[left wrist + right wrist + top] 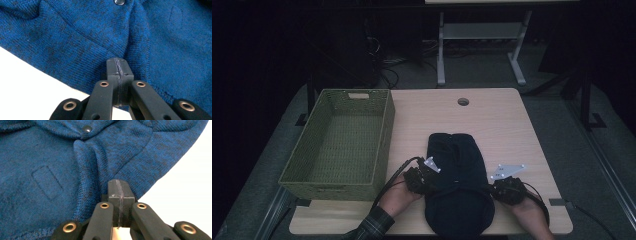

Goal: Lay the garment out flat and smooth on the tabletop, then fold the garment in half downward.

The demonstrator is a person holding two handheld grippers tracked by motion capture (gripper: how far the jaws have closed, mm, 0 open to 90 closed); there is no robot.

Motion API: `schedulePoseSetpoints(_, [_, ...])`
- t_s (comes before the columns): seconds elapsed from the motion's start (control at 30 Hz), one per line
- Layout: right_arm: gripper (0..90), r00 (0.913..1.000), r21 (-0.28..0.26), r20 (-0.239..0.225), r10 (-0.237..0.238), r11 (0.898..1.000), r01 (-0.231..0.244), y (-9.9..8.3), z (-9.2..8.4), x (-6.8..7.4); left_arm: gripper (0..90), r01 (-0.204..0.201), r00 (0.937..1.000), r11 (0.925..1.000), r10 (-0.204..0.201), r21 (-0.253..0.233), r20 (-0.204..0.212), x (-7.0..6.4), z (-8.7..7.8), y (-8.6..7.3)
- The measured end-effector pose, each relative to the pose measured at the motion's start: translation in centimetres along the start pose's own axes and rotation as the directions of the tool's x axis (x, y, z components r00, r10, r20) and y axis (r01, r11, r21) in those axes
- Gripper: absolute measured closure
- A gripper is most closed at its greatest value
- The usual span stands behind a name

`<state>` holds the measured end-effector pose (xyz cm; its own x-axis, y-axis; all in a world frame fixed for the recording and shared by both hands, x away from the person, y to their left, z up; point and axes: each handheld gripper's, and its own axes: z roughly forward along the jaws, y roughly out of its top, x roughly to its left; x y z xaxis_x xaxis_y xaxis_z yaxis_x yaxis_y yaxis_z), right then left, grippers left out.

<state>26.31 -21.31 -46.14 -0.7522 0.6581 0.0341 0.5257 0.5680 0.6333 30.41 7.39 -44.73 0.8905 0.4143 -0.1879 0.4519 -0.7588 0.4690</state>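
Now, from the left: a green woven basket [339, 142] is seen standing on the table [507, 125], just beside the dark blue knitted garment [457, 185], which is spread flat at the near middle of the table, between the two hands. The knit is judged soft, light and floppy; it would be expected to sag and fold wherever it is not supported, so its side edges are the sensible places for a grip, one on each side. At its left edge the left hand-held gripper [426, 180] is held, jaws pressed fully together, and the hem appears to be pinched between the pads [117, 68]. A metal snap [87, 129] is visible on the fabric. At the right edge the right hand-held gripper [501, 189] is likewise fully closed, seemingly nipping the knit.
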Motion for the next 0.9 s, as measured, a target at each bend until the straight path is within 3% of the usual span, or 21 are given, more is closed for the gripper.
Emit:
schedulePoseSetpoints(0.23, [88.8, 0.9998, 0.008, -0.003, -0.018, 1.0, 0.018, 0.0, -0.1, 0.6, 89.8, -0.004, 1.0, 1.0, 0.004, -0.001, -0.001, -0.3, -0.1, -0.2])
schedulePoseSetpoints(0.33, [83.1, 0.9999, 0.0, -0.004, -0.01, 1.0, 0.01, 0.2, -0.3, 0.4, 88.5, 0.002, 0.9999, 1.0, -0.002, 0.004, 0.014, -0.1, -0.2, -0.1])
schedulePoseSetpoints(0.6, [70.4, 0.9986, -0.047, -0.047, 0.025, 0.999, -0.027, 1.2, -1.0, -0.4, 78.3, 0.012, 0.9999, 0.9996, -0.011, -0.027, 0.005, 0.6, -1.3, 0.7])
schedulePoseSetpoints(0.9, [64.2, 0.9977, -0.055, -0.056, 0.039, 0.998, -0.042, 3.6, -0.6, -2.9, 73.7, 0.026, 0.9964, 0.9974, -0.031, -0.068, -0.079, 2.8, -2.9, 2.6])
